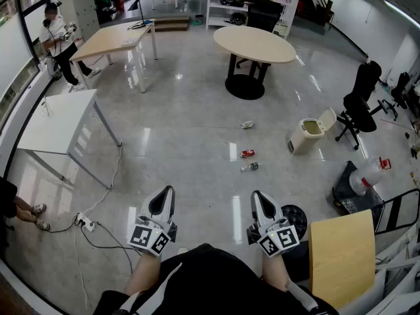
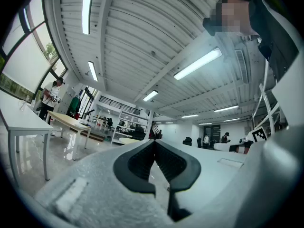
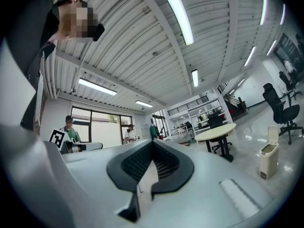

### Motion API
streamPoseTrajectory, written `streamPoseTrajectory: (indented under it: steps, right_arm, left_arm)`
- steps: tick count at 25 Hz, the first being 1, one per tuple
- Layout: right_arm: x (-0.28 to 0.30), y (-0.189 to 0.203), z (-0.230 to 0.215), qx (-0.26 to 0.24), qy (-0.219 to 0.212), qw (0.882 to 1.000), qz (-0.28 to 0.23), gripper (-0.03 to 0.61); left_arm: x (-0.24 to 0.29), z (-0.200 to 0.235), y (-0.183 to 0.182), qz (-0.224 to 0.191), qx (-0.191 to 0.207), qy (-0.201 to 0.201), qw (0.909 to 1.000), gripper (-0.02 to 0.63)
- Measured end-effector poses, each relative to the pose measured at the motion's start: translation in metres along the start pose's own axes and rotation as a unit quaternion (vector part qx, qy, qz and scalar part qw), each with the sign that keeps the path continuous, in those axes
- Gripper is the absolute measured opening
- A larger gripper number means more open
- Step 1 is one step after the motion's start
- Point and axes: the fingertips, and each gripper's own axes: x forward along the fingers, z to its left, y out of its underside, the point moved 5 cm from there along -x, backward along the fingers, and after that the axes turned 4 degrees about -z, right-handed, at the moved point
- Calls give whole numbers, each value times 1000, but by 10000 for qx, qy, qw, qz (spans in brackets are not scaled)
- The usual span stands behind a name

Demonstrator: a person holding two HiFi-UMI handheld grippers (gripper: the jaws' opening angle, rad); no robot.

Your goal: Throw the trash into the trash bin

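Lowest in the head view, the left gripper point(image 1: 165, 192) and the right gripper point(image 1: 258, 195) are held out roughly level above the glossy grey floor point(image 1: 197, 143). Each has its fingers pressed together on nothing, as each gripper's own view confirms. None of the trash is in hand, so the first risk is reaching a piece with the fingers not yet spread and simply knocking it away. A white power strip with trailing black cables point(image 1: 84, 222) lies at lower left, and a black round base point(image 1: 293, 218) sits just beside the right gripper; either could catch a foot on the way forward. Past these, near the middle of the frame, a clear plastic bottle point(image 1: 249, 167) lies on its side with a small red can point(image 1: 247, 153) close behind it. Both are round and would likely roll or skid on the slick floor if pinched off-centre. To the right stands the cream plastic trash bin with its lid raised point(image 1: 306, 136); it looks light, so a careless drop might tip it. Farthest is a crumpled pale wrapper point(image 1: 247, 125), thin enough to slip free.
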Motion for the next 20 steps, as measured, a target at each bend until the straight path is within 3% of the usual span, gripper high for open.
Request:
streamPoseTrajectory:
  steps: [20]
  right_arm:
    - [7, 4, 24, 13, -199, 9997, 170, 6]
  left_arm:
    - [-18, 5, -11, -132, -33, 182, 9997, 3]
